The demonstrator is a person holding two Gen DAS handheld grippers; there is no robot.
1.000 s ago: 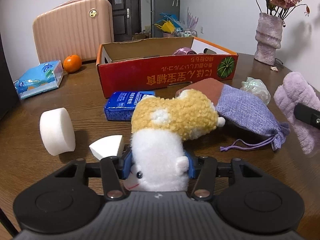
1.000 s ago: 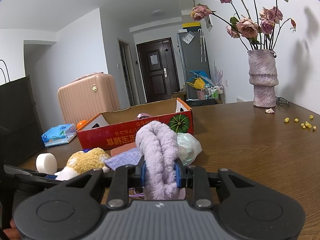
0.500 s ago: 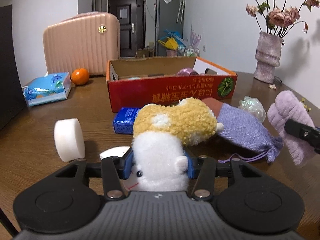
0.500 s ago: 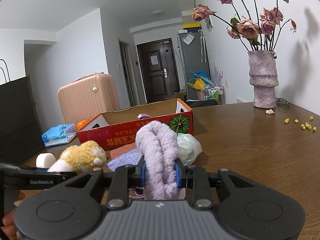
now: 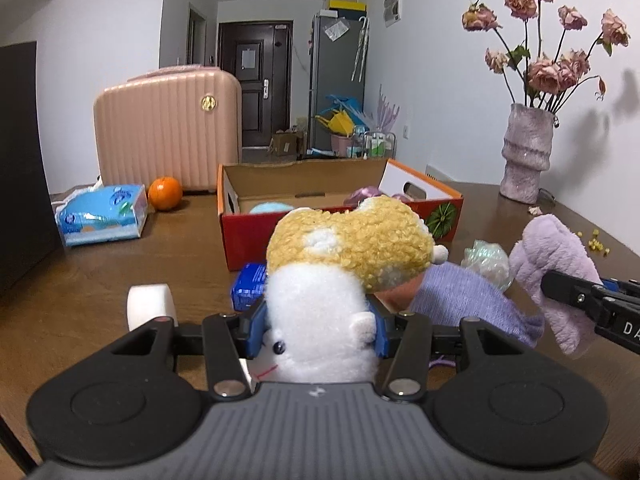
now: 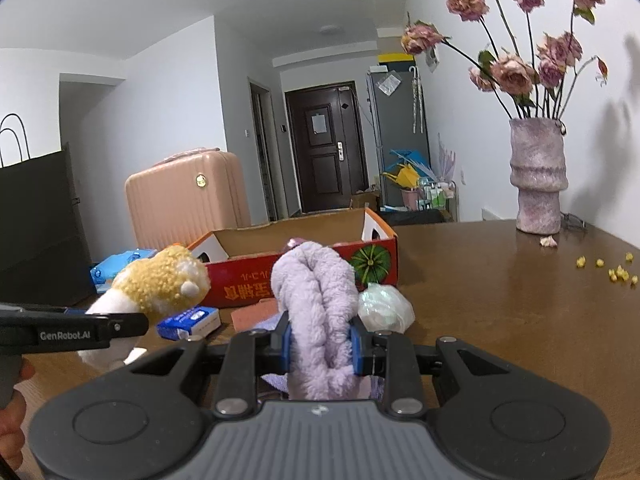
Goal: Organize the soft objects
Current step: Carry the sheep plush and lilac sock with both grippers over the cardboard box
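Left hand-held gripper [image 5: 318,326] clamps plush toy [image 5: 344,256]; right one [image 6: 320,340] grips lilac cloth [image 6: 316,292].

Home, living-dining area — wooden table [image 6: 480,320], flower vase [image 6: 538,176], pink suitcase [image 5: 168,132], fridge [image 5: 338,80], entry door [image 6: 326,144].

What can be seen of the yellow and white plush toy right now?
The plush toy is a small animal with a curly yellow-tan back carrying white patches, a smooth white front, a black bead eye, a red stitched mouth and small white paws. The left tongs clamp its white part between blue pads, holding it lifted above the table, in front of the red box.
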